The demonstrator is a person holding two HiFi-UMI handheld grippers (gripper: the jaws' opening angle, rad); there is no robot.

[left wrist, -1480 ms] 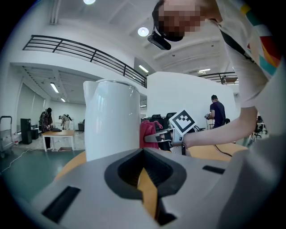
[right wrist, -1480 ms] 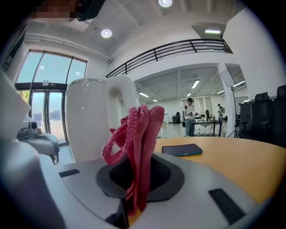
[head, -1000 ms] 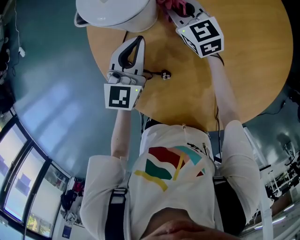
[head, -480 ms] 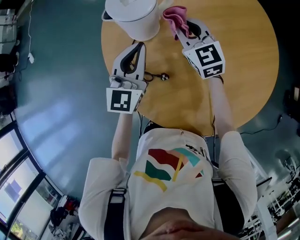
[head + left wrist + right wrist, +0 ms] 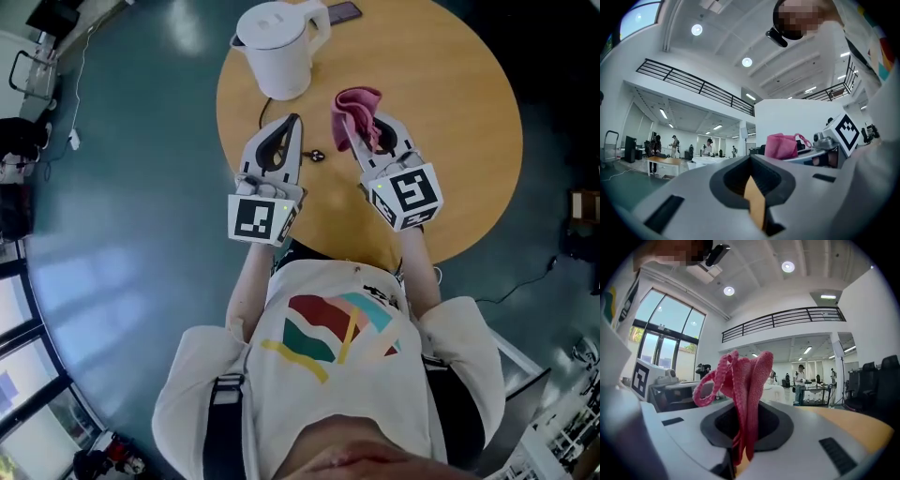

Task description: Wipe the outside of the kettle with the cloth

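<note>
Currently both tools are held over the near half of the round wooden tabletop [image 5: 459,112], side by side and apart from each other.

Left hand-held gripper [image 5: 754,206]: jaws fully together, nothing between them. The left gripper view shows only the two pads meeting along a seam.

Right hand-held gripper [image 5: 739,456]: jaws clamped on the pink cloth [image 5: 746,390]. The cloth is bunched into upright folds and stands up out of the jaws. A small loop hangs off its left side in the right gripper view. In the head view the cloth sits at the tip of the right tool, above the wood, touching nothing else that I can see.

Kettle [image 5: 279,49]: white, upright, lid on, standing near the far-left edge of the tabletop, handle turned toward the right of the picture. It is well apart from the cloth and from both tools; no contact.

A thin dark cable [image 5: 265,111] runs from the kettle's base toward the near edge, passing close by the left tool. A small plug [image 5: 318,155] lies on the wood between the two tools. A dark phone [image 5: 343,11] lies at the far edge, just beside the kettle's handle.

Both gripper views look out roughly level across a large hall.
</note>
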